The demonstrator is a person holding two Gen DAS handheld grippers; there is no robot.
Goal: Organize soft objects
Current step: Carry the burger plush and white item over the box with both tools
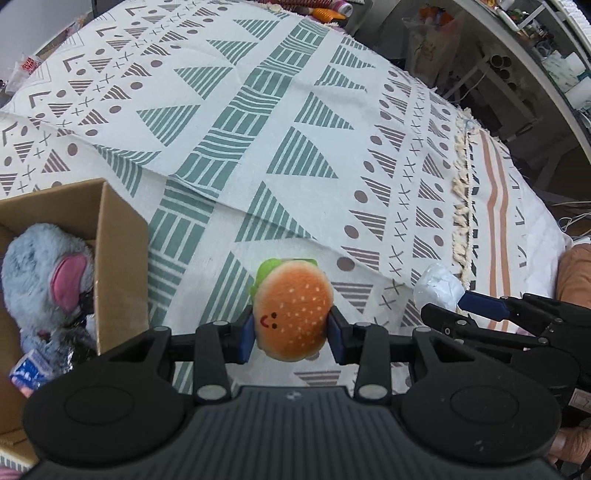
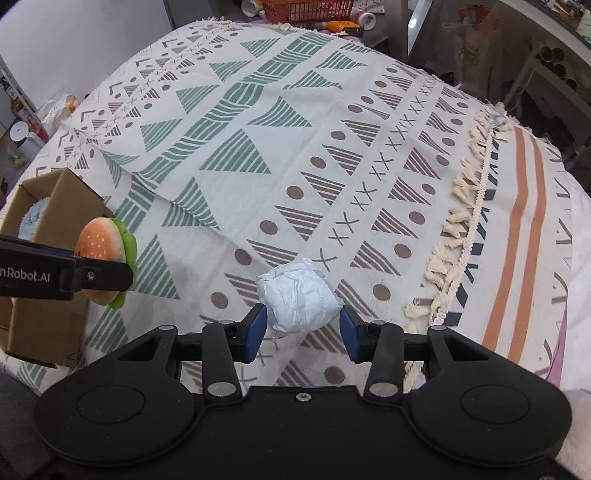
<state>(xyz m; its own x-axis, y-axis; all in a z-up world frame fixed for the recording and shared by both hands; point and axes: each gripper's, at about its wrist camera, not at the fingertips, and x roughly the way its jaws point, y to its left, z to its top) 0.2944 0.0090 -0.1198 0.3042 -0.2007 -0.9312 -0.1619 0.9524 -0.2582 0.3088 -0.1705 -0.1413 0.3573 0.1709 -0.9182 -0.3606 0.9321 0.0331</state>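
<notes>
A burger plush point(image 1: 295, 302) with an orange bun, green lettuce and a smiling face sits between the blue pads of my left gripper point(image 1: 291, 332), which is shut on it above the patterned cloth. From the right wrist view the burger plush point(image 2: 103, 243) hangs just beside the cardboard box point(image 2: 62, 195). The box point(image 1: 122, 236) holds a grey plush point(image 1: 40, 266) with a pink ear. My right gripper point(image 2: 303, 328) is shut on a white crumpled ball point(image 2: 295, 291) low over the cloth, to the right of the left gripper point(image 2: 107, 273).
A patterned cloth point(image 2: 258, 122) with a tasselled fringe point(image 2: 465, 221) covers the surface. A blue packet point(image 1: 27, 373) lies in the box. An orange basket point(image 2: 306, 9) and clutter stand at the far edge, shelves point(image 1: 517, 66) at the right. A hand point(image 1: 569, 443) shows at the lower right.
</notes>
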